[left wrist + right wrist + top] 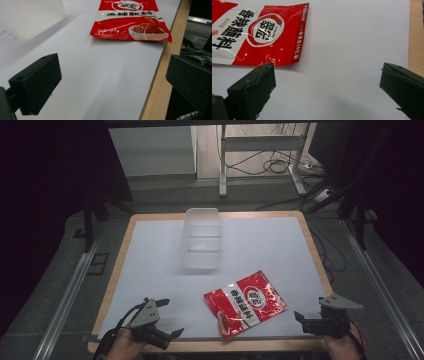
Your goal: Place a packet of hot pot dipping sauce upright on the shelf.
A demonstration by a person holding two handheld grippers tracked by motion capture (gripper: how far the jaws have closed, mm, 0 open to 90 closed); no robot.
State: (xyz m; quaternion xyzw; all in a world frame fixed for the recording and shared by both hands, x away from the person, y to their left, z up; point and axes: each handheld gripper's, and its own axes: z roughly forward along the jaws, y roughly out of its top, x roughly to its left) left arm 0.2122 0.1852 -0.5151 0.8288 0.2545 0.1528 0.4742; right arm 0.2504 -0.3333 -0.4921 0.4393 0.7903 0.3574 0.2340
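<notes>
Red sauce packet (245,303) lies flat near the table's near edge — light, floppy, slick film; pinch an edge seam. Left gripper (167,317) and right gripper (298,316) both gaping, empty.

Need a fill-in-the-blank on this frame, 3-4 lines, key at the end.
1. The sachet lying on the table is mostly white and ____.
2. The clear tub sits ____ from the person than the sachet.
3. Both the left claw and the right claw have their jaws ____.
4. The sachet lies ____ the two claws in the high view.

Missing words: red; farther; open; between
</notes>
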